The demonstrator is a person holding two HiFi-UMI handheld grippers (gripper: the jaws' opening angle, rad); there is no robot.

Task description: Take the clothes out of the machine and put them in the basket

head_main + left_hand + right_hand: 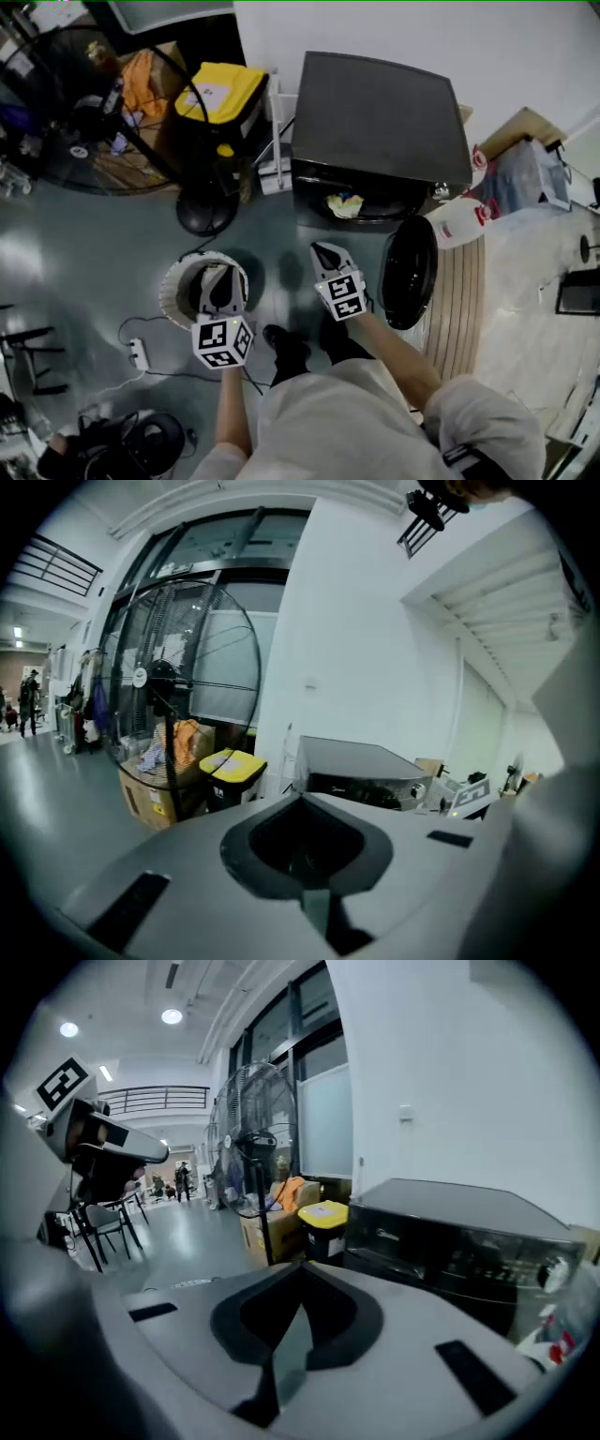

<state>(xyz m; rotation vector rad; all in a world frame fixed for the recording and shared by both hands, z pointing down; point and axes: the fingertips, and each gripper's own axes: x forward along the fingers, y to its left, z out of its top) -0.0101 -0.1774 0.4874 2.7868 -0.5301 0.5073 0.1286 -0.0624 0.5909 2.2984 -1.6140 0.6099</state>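
Facing the dark machine [375, 112] against the white wall, round door [410, 272] swung open to the right. Noted white basket [169, 291] on the floor, well apart from the drum mouth, directly beneath left gripper [218, 277]; contents largely hidden. Noted pale bundle of clothes [343, 206] lying in the drum mouth, not yet touched. Judged as the reach toward the drum. Recommend parting the fingers [333, 1321] of right gripper [324, 253] before entry, going in low past the door, pinching a thick fold rather than a loose edge, then lifting clear of the lip to avoid snagging. Found right fingers pressed fully together, empty, touching nothing. Found left fingers [272, 846] likewise closed tip to tip, holding nothing, hovering above the basket rim.
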